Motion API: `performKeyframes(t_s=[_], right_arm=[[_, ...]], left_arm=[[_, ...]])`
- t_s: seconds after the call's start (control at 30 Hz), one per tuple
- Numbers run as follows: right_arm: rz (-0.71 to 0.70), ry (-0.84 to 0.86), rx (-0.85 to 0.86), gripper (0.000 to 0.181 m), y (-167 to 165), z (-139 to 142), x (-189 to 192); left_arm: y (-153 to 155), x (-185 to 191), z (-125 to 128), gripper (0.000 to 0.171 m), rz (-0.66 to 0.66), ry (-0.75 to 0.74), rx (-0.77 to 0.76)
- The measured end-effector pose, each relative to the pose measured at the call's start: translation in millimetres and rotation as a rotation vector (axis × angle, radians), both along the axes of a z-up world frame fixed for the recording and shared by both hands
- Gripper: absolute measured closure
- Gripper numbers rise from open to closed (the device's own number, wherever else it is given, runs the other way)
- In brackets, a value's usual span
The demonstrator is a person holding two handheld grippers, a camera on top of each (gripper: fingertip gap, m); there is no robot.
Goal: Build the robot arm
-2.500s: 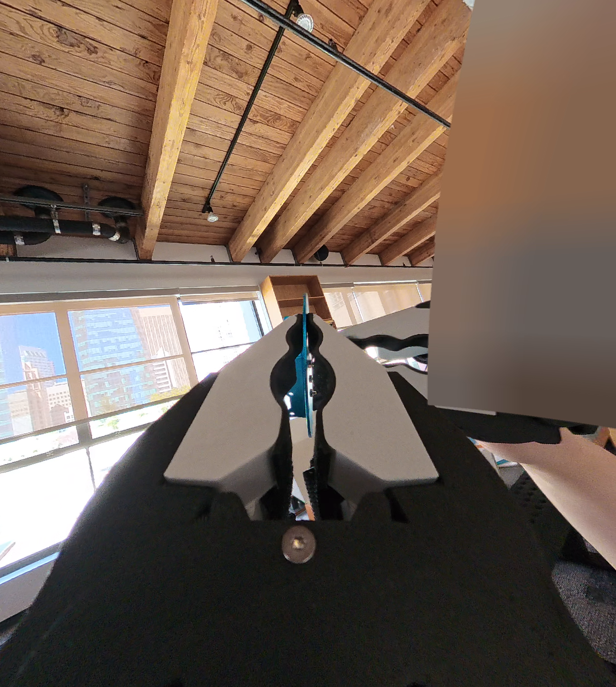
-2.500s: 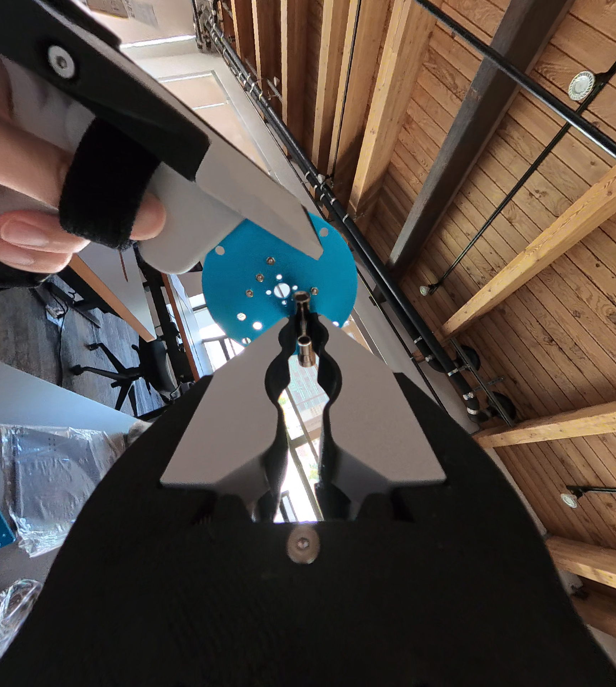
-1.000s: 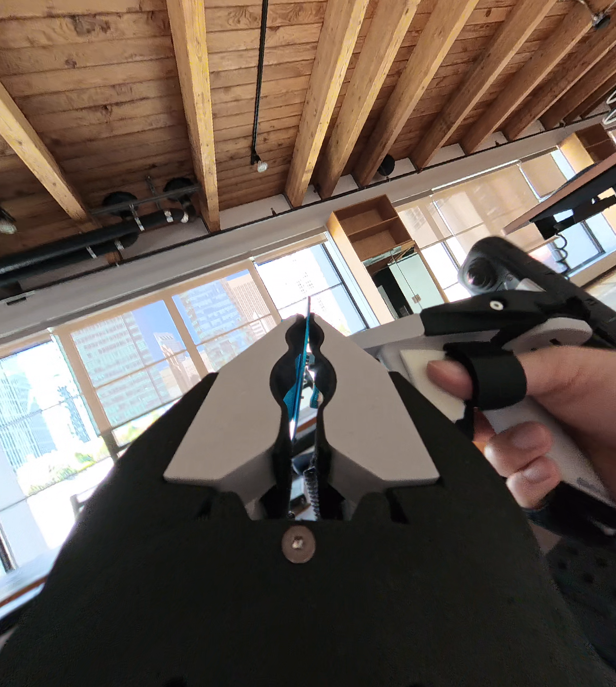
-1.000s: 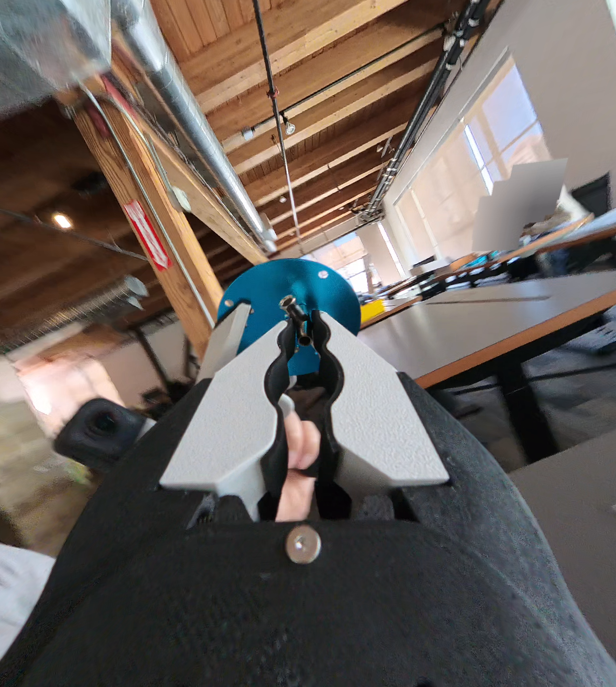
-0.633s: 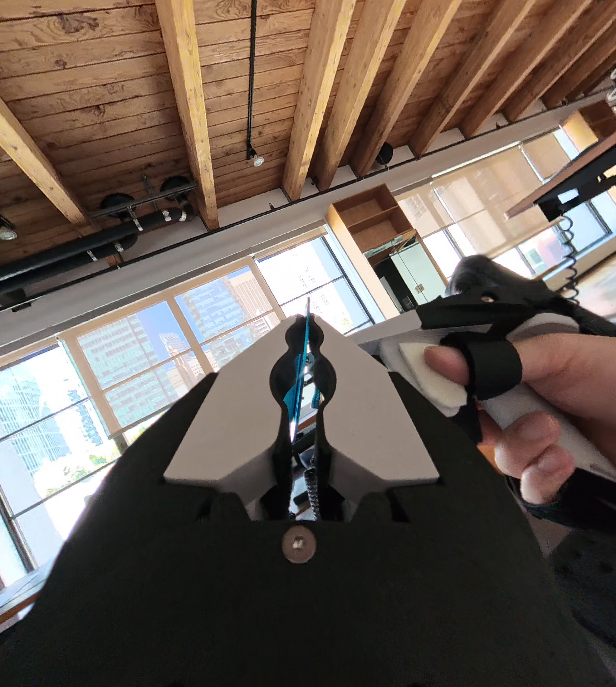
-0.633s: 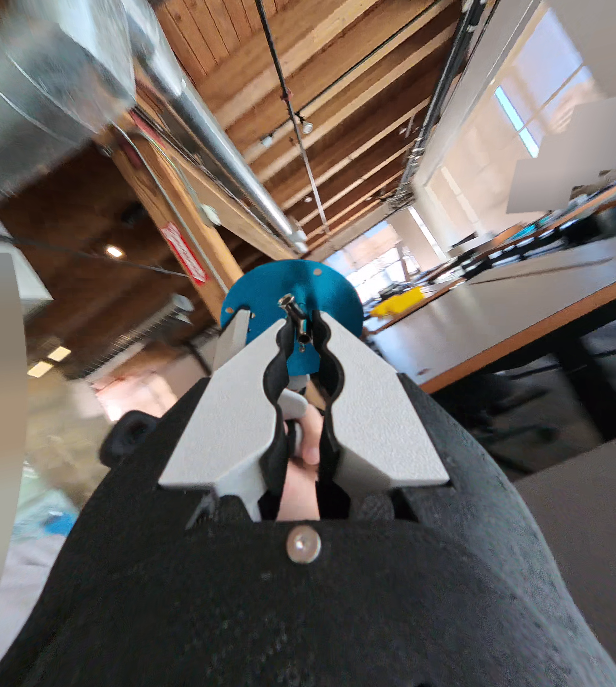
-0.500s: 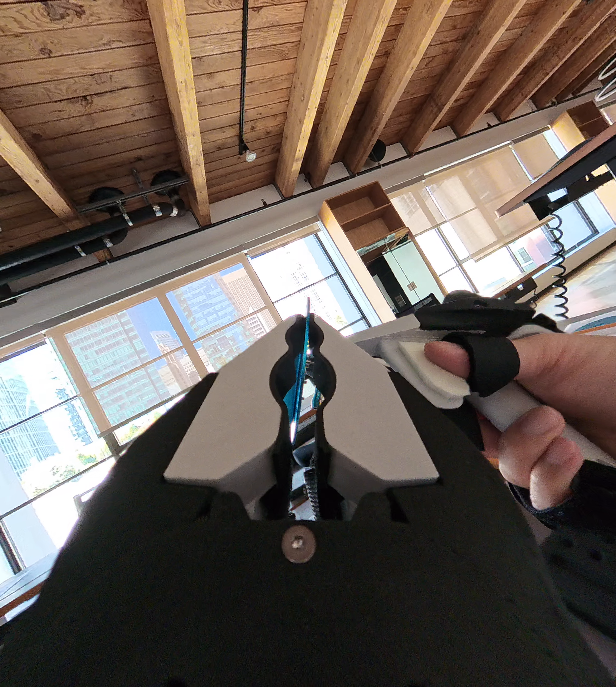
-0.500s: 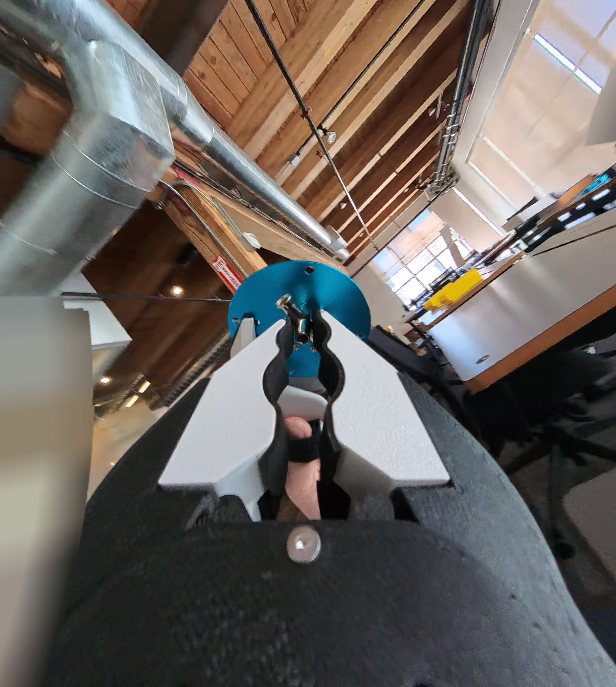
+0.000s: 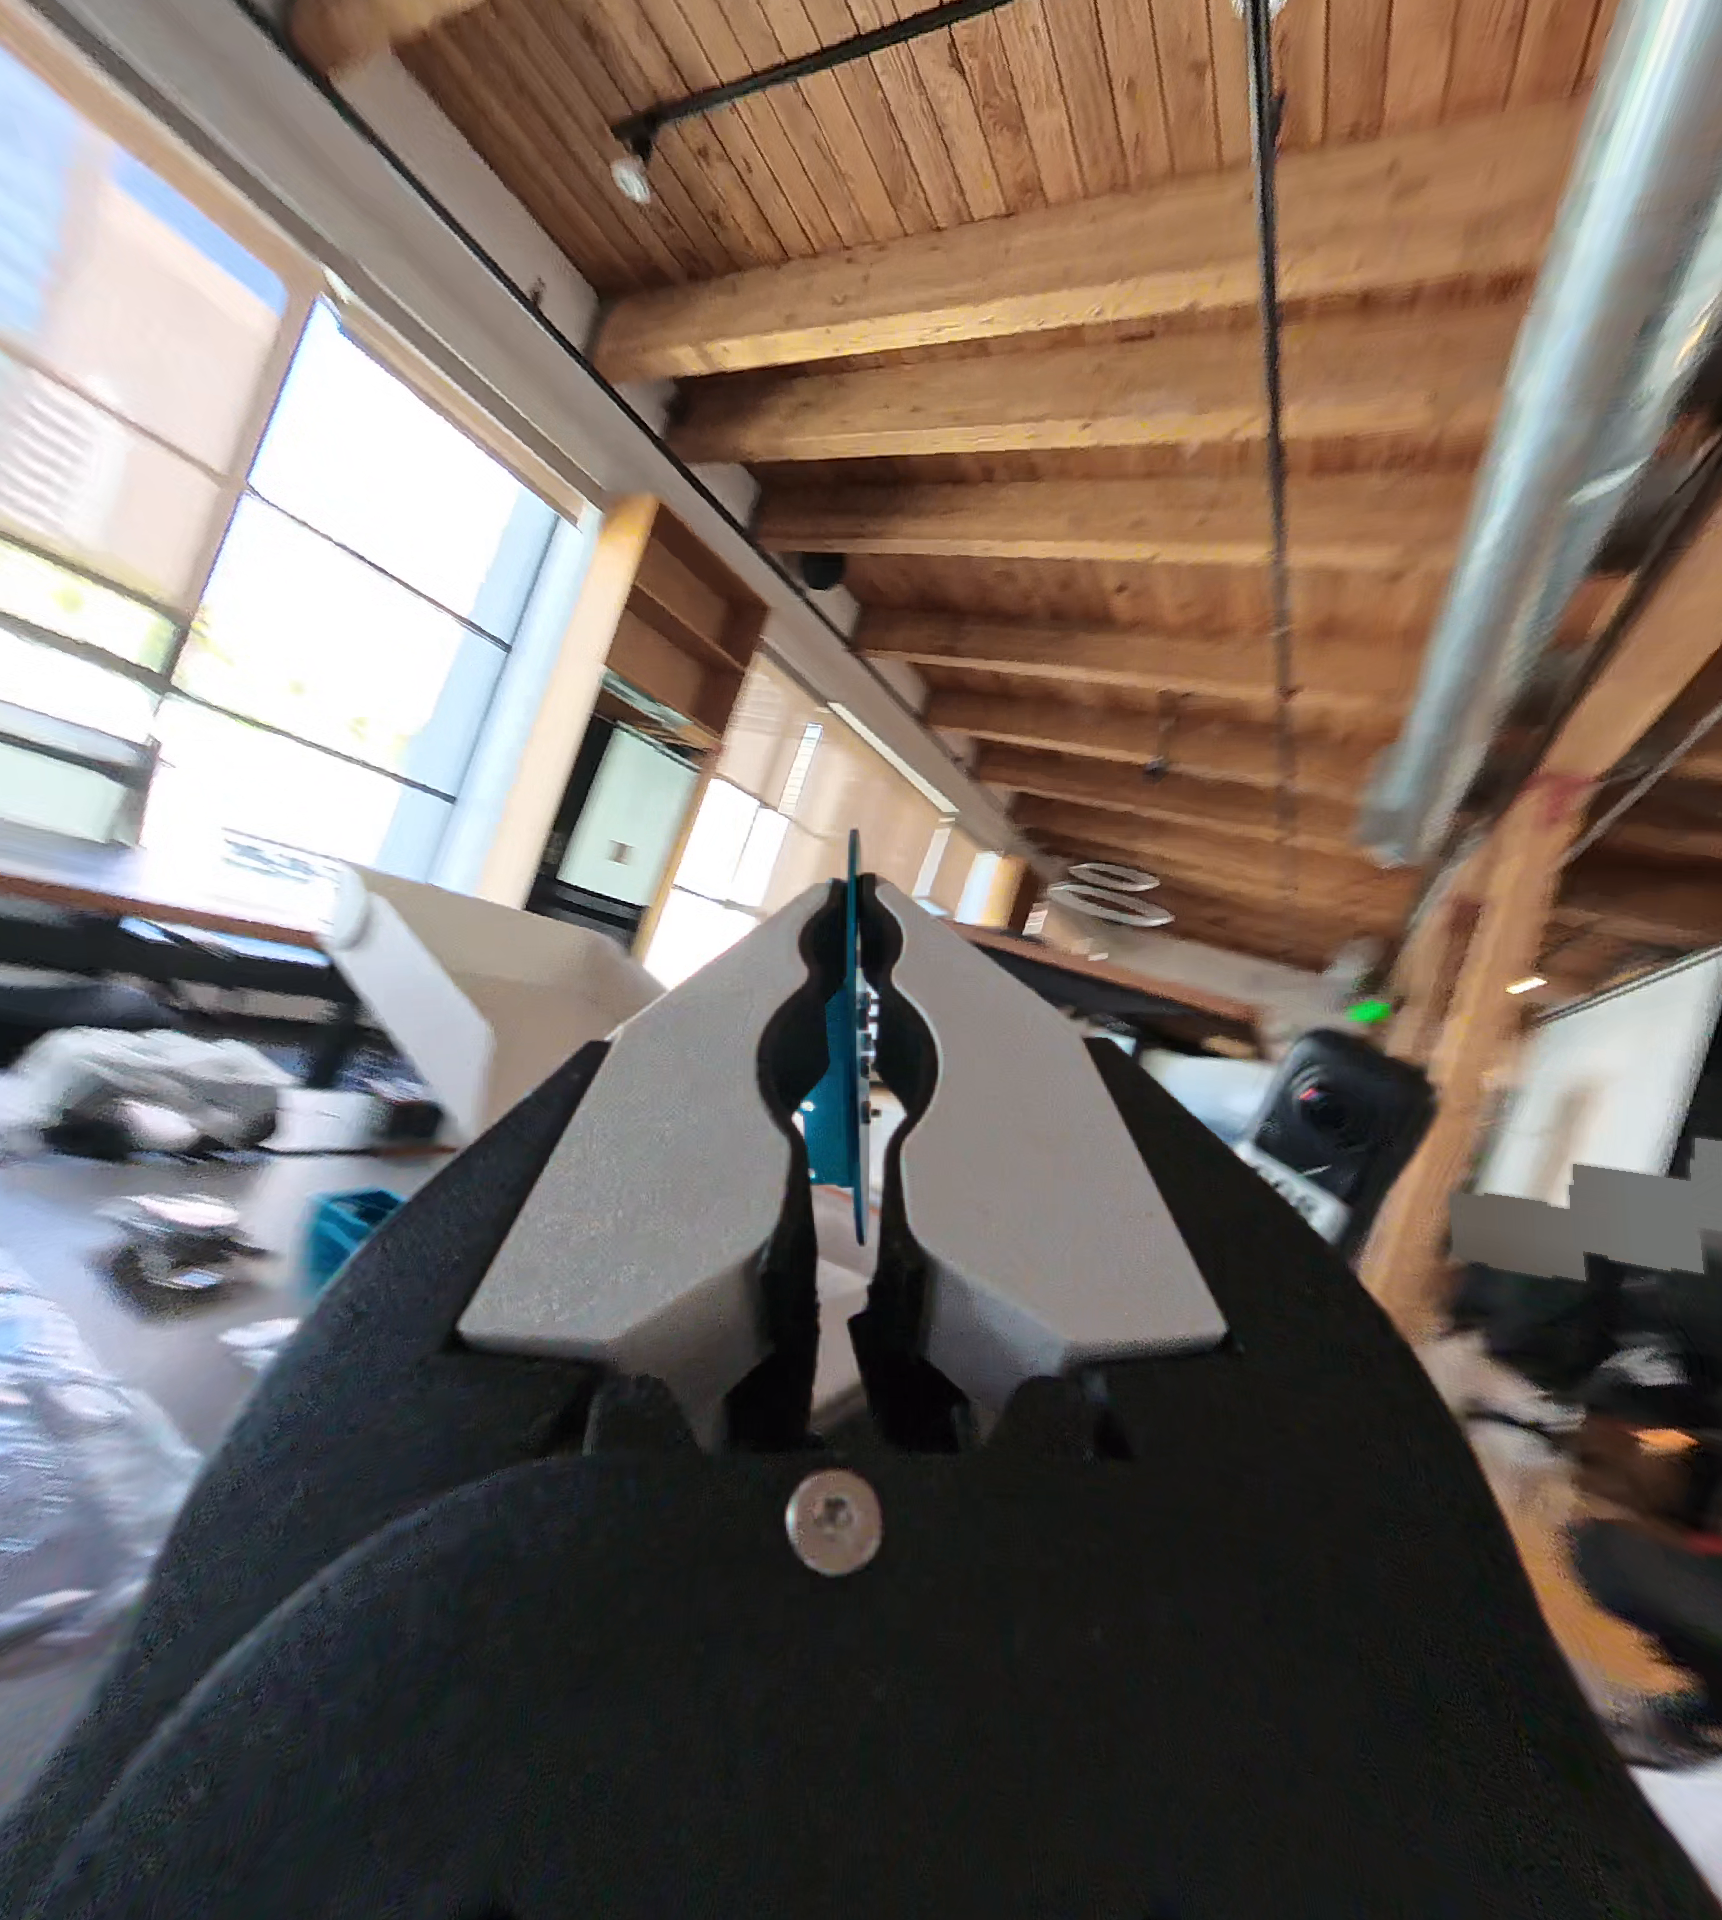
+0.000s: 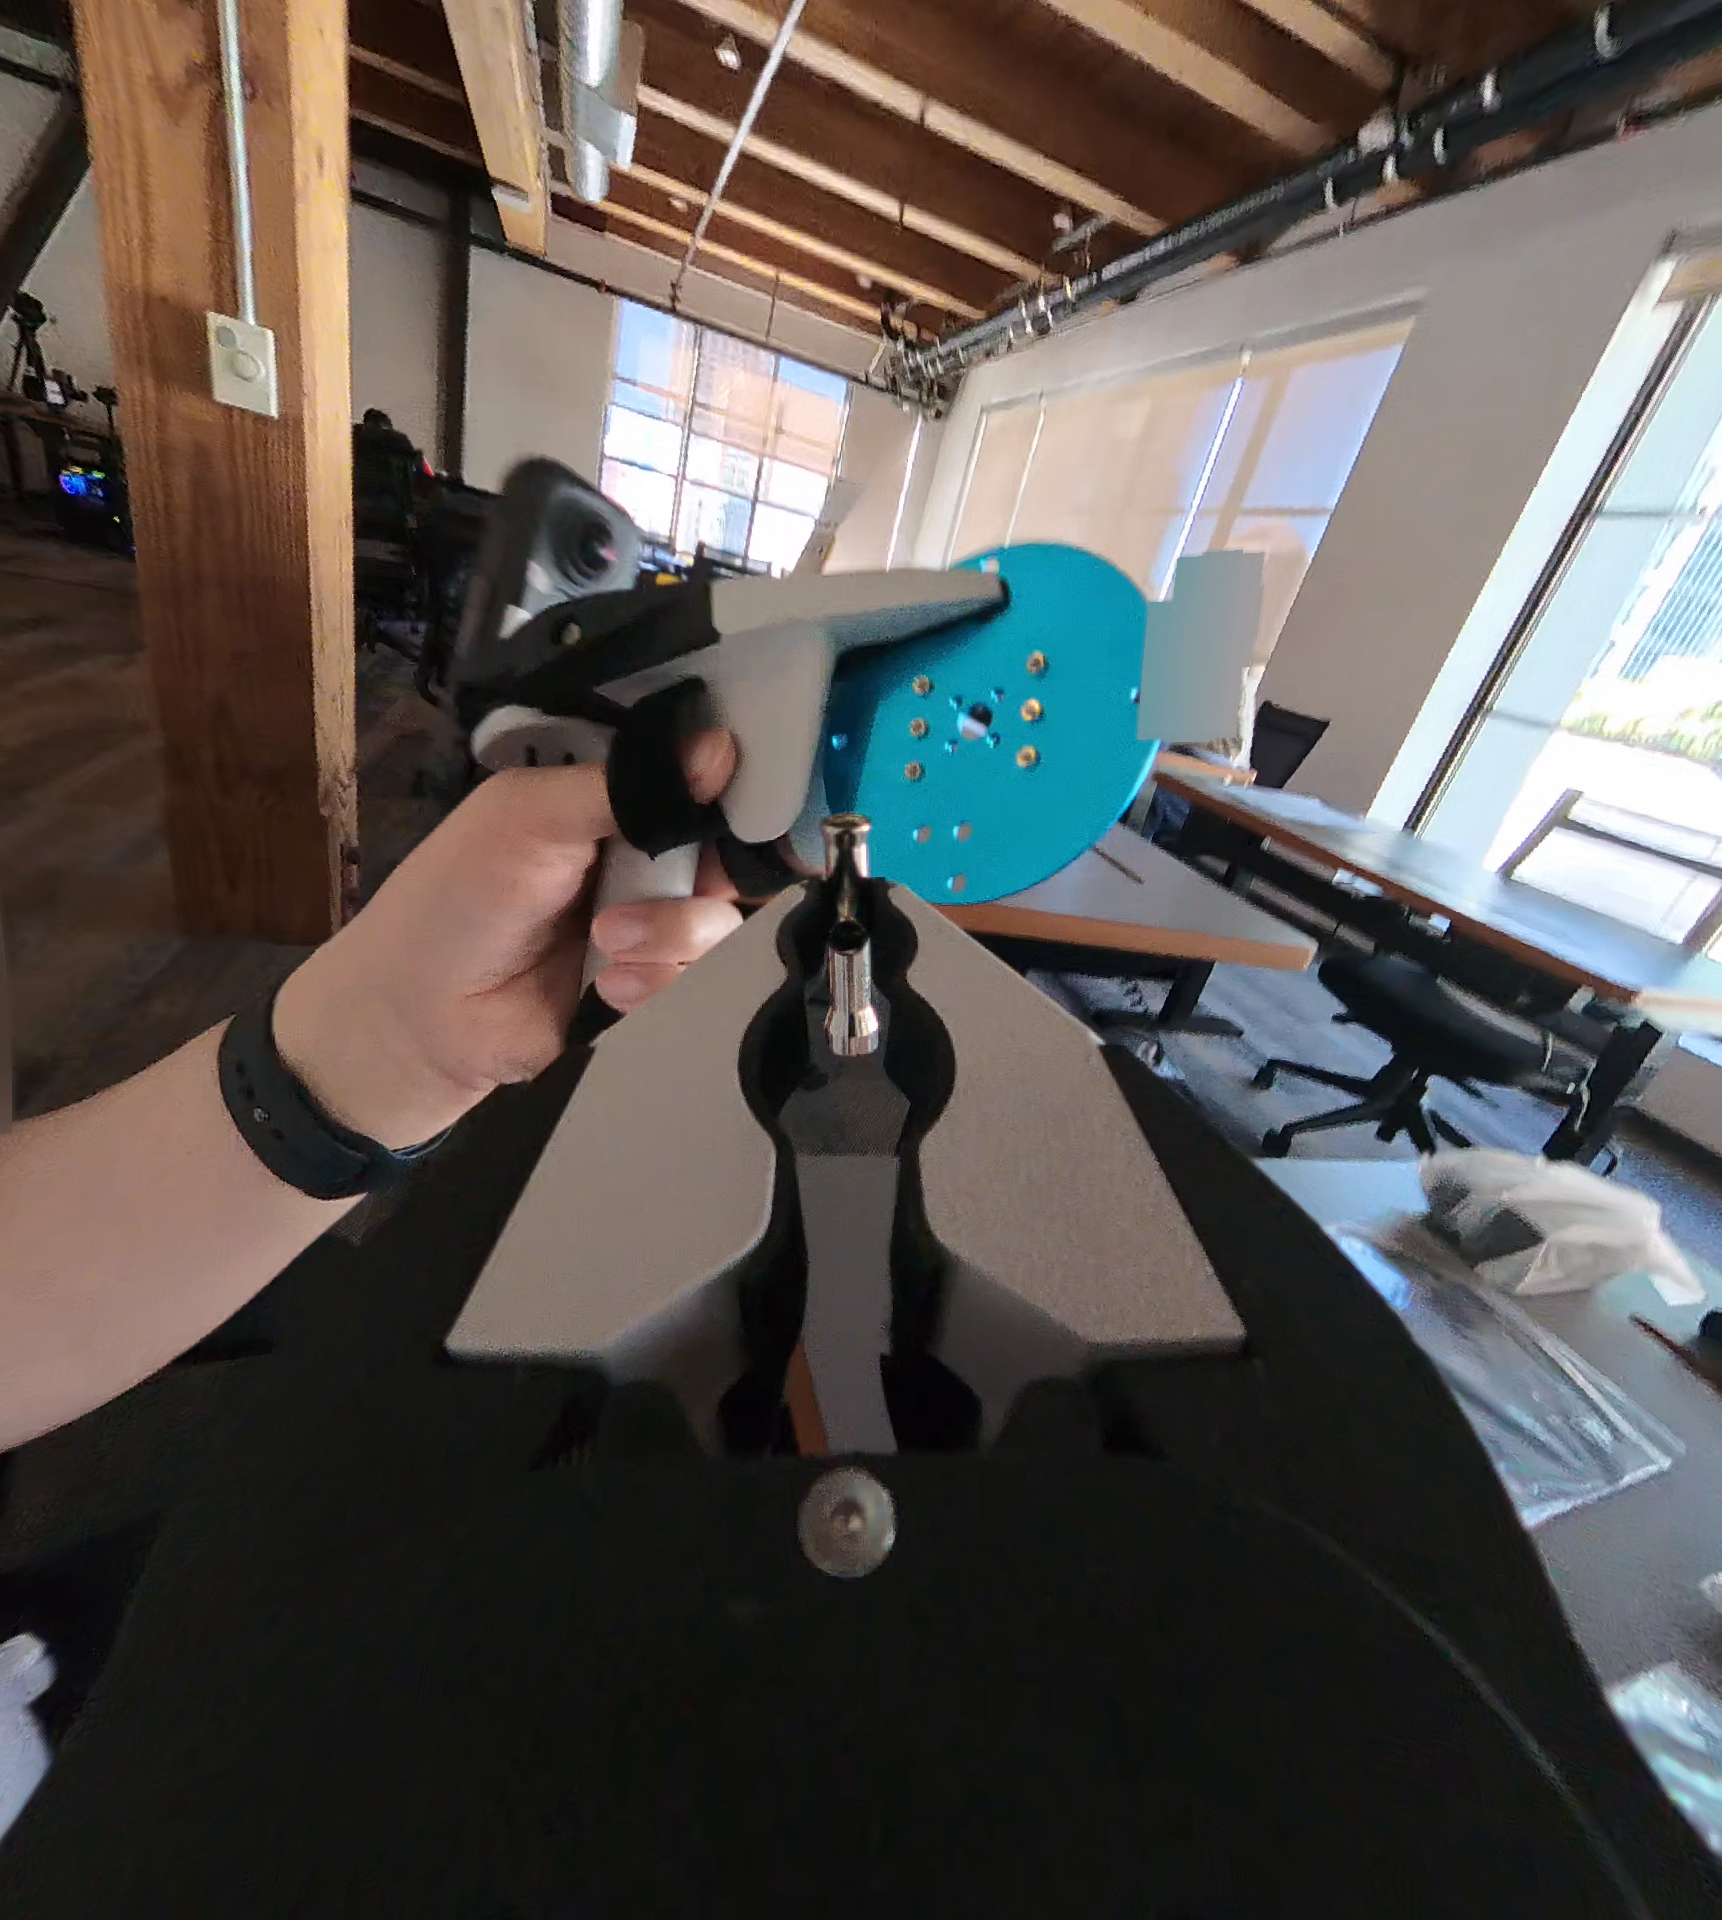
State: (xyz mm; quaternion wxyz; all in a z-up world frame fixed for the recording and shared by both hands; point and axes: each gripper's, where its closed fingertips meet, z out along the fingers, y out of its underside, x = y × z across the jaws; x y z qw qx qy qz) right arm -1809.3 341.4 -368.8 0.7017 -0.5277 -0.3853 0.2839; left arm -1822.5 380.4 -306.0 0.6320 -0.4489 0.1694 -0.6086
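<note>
Two grippers: I see both raised above the worktop [image 10: 1615, 1507].
Left gripper [image 9: 855, 914]: jaws clamped on the edge of a blue disc [image 9: 844, 1091], seen edge-on in its own view.
Right gripper [image 10: 844, 914]: jaws pinched together on a small metal standoff [image 10: 849, 992], upright, its tip just below the disc's face [image 10: 992, 727].
Hand [image 10: 483, 914]: I see it gripping the left gripper's handle, a dark band on the wrist.
Worktop: clear plastic bags [image 10: 1522, 1392] lie on it.

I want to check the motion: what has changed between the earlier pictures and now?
The right gripper drew back from the blue disc, its silver socket tool now clear of the disc face. Both cameras tipped down from the ceiling. The left gripper stays shut on the disc edge.
</note>
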Motion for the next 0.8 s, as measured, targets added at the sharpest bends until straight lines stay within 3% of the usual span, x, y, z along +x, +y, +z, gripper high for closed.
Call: performKeyframes(t_s=[0.1,0.2,0.27,0.37,0.5,0.6,0.73,0.8], right_arm=[[0.034,0.062,-0.033,0.175,4,-1,8],[0.203,0.097,-0.239,0.175,5,-22,13],[0.261,0.019,-0.353,0.175,3,-37,12],[0.056,-0.166,-0.184,0.175,24,-42,19],[-0.019,-0.343,-0.14,0.175,35,-58,9],[0.038,-0.408,-0.262,0.174,40,-94,-4],[0.052,-0.469,-0.396,0.174,58,-129,-6],[0.048,-0.577,-0.44,0.174,70,-142,-16]], left_arm=[[2,-8,-10,0.171,-0.11,-0.031,-0.081],[6,-3,-31,0.171,-0.133,0.174,-0.108],[12,5,-50,0.171,-0.193,0.346,-0.156],[24,12,-80,0.171,-0.206,0.575,-0.232],[41,4,-139,0.171,-0.221,0.93,-0.252],[45,-6,-147,0.171,-0.325,0.925,-0.301],[49,-26,-181,0.171,-0.403,1.068,-0.385],[51,-39,-203,0.171,-0.477,1.158,-0.455]])
